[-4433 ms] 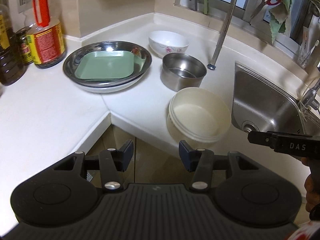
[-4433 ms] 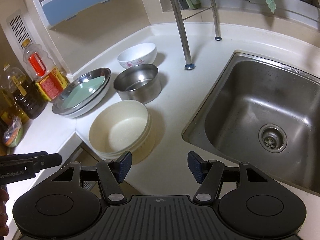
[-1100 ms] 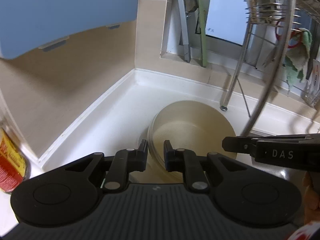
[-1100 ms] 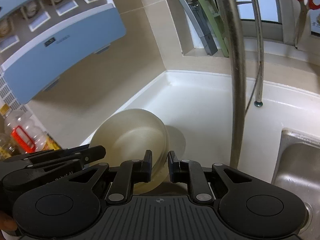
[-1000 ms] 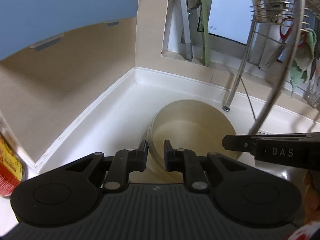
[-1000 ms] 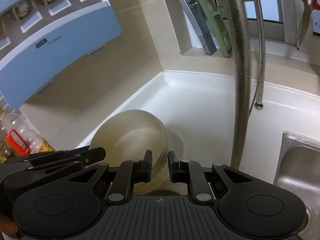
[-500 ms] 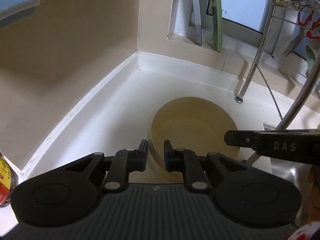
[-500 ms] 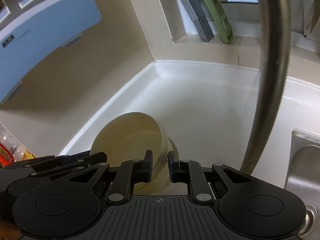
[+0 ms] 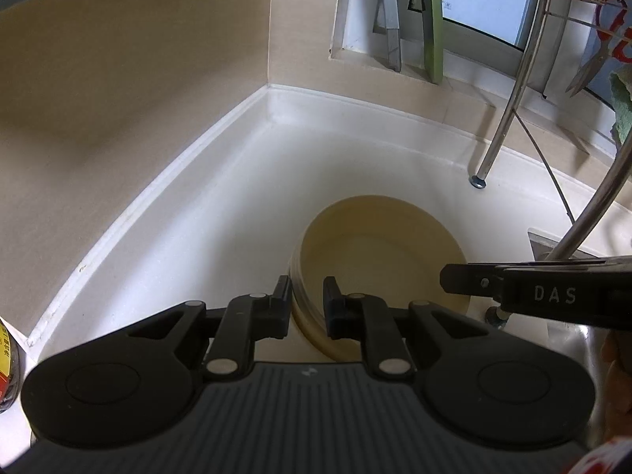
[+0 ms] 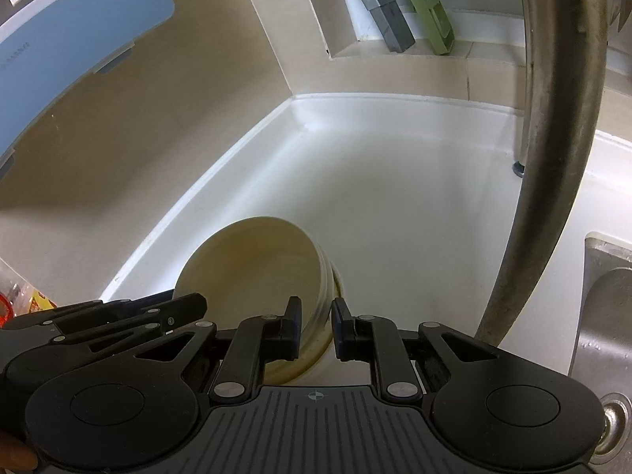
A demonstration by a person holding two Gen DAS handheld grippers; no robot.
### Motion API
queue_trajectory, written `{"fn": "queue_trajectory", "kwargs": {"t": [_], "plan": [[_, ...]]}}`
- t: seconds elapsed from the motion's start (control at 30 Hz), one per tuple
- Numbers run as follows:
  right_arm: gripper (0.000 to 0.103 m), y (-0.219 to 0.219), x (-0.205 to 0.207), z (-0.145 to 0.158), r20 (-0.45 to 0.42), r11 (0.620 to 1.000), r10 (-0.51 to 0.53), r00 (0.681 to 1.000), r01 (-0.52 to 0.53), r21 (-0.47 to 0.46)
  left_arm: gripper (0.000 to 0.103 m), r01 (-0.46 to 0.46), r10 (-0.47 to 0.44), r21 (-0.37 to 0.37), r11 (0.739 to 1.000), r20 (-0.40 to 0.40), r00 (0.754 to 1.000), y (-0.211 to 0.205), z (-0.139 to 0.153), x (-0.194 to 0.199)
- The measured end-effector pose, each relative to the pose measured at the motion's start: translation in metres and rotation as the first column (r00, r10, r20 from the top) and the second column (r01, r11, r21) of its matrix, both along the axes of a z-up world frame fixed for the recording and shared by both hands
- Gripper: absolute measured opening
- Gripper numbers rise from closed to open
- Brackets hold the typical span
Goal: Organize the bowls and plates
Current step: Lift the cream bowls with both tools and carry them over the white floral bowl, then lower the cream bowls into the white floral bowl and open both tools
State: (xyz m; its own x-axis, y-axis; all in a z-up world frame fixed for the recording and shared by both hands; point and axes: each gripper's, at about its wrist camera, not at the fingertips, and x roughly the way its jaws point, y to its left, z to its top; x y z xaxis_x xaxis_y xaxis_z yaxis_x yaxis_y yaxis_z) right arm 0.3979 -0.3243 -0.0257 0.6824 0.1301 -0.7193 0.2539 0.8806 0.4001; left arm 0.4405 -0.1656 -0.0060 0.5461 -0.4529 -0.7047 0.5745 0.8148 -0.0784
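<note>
You've carried the cream bowl stack (image 9: 379, 252) toward the worktop (image 9: 245, 181) corner | left gripper (image 9: 307, 303), right gripper (image 10: 316, 326) jaws both clamp its rim | next: set down.

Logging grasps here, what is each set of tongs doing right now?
Left tongs: shut on the rim of the cream bowl.
Right tongs: shut on the same cream bowl, at its opposite rim.

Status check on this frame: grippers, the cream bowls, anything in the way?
Left gripper and right gripper both shut on cream bowl stack rim. Stack over white counter corner. Steel rack legs close on the right.
</note>
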Motion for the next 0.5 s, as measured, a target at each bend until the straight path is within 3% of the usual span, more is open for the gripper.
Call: {"fn": "queue_trajectory", "kwargs": {"t": [0.4,0.5], "plan": [[0.017,-0.0004,0.0016,-0.0020,-0.007,1.000,0.004,1.000,-0.004,-0.006,0.015,-0.001,0.001,0.006,1.000,-0.004,1.000,-0.0024,-0.0001,0.0009],[0.028,0.0045,-0.0017,0.0007,0.010,0.999,0.006,1.000,-0.005,-0.040,0.016,-0.003,0.003,0.003,1.000,-0.003,1.000,-0.0018,0.0013,-0.0010]]}}
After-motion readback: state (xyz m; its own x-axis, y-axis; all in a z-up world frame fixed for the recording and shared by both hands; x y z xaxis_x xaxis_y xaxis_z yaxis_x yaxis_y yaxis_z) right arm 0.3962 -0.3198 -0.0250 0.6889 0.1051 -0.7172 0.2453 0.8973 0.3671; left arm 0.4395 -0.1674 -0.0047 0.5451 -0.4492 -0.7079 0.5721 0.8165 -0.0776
